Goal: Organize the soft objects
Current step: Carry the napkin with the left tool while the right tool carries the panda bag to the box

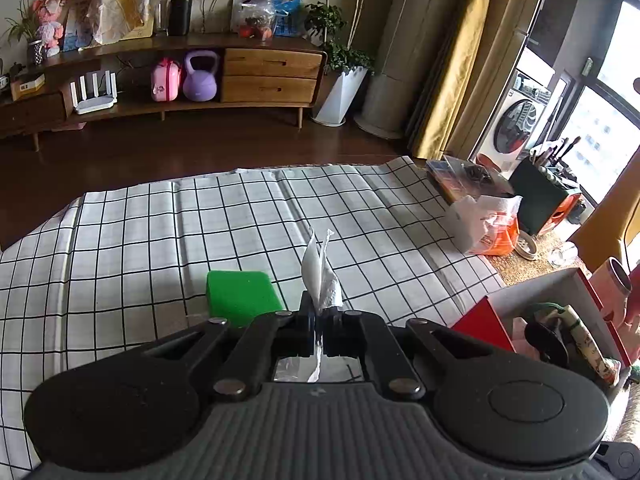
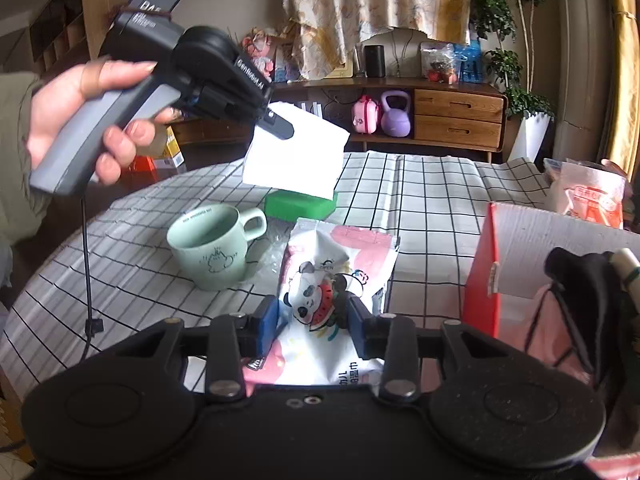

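Observation:
My left gripper (image 1: 320,312) is shut on a white tissue (image 1: 322,276); in the right wrist view the left gripper (image 2: 280,126) holds the tissue (image 2: 296,152) hanging above the table. A green sponge (image 1: 240,296) lies on the checked cloth just left of the left gripper; it also shows in the right wrist view (image 2: 300,204). My right gripper (image 2: 314,320) is shut on a pink and white panda tissue pack (image 2: 332,280), which rests on the table.
A pale green mug (image 2: 212,252) stands left of the pack. A red and white box (image 2: 520,264) holding soft items (image 1: 560,336) stands at the right. An orange and white plastic bag (image 1: 488,224) sits at the far right table edge.

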